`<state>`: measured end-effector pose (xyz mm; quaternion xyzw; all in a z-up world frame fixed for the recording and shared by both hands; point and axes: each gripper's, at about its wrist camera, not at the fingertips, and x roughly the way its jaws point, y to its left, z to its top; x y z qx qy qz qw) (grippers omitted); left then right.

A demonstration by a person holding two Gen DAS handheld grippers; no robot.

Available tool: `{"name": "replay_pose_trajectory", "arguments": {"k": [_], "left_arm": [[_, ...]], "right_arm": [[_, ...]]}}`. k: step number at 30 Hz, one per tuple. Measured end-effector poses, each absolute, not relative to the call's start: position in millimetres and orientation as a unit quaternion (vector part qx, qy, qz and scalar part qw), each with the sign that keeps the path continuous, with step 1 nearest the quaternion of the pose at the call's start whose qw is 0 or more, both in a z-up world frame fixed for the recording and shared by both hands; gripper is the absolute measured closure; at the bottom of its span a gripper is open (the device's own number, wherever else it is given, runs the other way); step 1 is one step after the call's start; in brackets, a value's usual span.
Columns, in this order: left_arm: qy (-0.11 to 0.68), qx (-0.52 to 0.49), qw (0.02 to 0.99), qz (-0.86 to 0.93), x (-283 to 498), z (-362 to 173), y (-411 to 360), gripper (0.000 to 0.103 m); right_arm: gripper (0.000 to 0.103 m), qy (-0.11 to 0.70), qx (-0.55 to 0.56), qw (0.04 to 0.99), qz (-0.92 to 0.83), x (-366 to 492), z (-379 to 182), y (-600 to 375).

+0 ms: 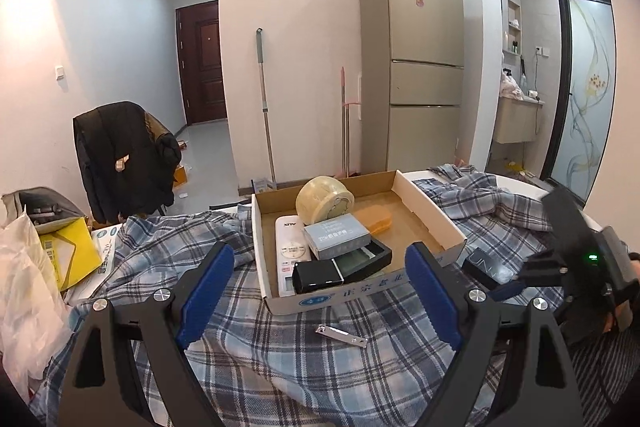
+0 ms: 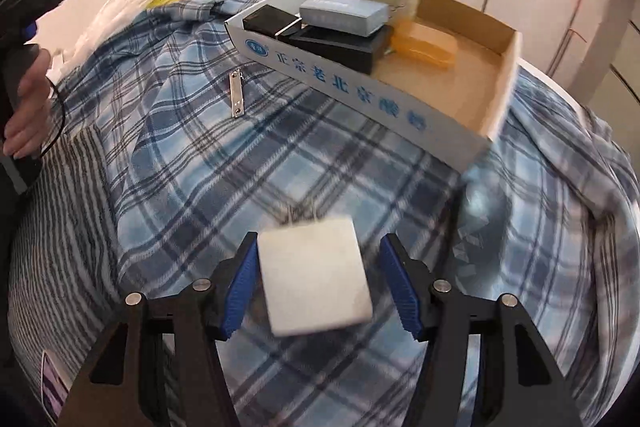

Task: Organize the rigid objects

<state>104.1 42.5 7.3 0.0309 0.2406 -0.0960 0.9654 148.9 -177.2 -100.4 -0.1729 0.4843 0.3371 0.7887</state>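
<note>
Your right gripper [image 2: 320,283], fingers apart around the white plug-in charger [image 2: 314,277], isn't clamped yet; your left gripper [image 1: 316,291] waits open before the shallow cardboard tray [image 1: 436,223].

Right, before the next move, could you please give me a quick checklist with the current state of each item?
1. Grip on the white charger: not ok. It sits between the right gripper fingers, but a gap shows at one pad.
2. Charger lifted off the plaid cloth: cannot tell, the picture is blurred.
3. Free room in the cardboard box: ok, bare floor beside the orange case.
4. Left gripper out of the way: ok, open and empty.
5. Nail clipper put away: not ok, it lies on the cloth outside the box.
</note>
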Motion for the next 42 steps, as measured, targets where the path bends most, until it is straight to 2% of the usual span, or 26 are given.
{"name": "replay_pose_trajectory", "arguments": {"k": [1,2,3,5,9,18,25,32,42], "left_arm": [[0.242,0.032,0.965,-0.096,105,6,44,0.014],[0.244,0.034,0.965,-0.095,106,4,44,0.014],[0.246,0.034,0.964,-0.093,107,3,44,0.014],[0.253,0.028,0.963,-0.090,110,0,44,0.014],[0.261,0.009,0.960,-0.099,111,-1,43,0.014],[0.250,0.039,0.963,-0.091,105,6,31,0.014],[0.235,0.012,0.968,-0.083,110,25,38,0.014],[0.234,0.015,0.969,-0.081,122,32,35,0.014],[0.271,0.027,0.960,-0.071,141,1,35,0.014]], "right_arm": [[0.045,0.478,-0.178,0.791,0.337,142,-99,-180],[0.053,0.469,-0.186,0.795,0.336,136,-98,-181],[0.056,0.458,-0.191,0.802,0.333,132,-96,-182],[0.057,0.441,-0.194,0.820,0.309,131,-94,-183],[0.057,0.455,-0.171,0.806,0.337,136,-96,-186],[0.060,0.459,-0.188,0.815,0.298,137,-100,-178],[0.060,0.430,-0.143,0.849,0.273,148,-62,-191],[0.060,0.406,-0.094,0.877,0.239,195,-27,-177],[0.060,0.473,-0.057,0.854,0.210,266,-70,-148]]}}
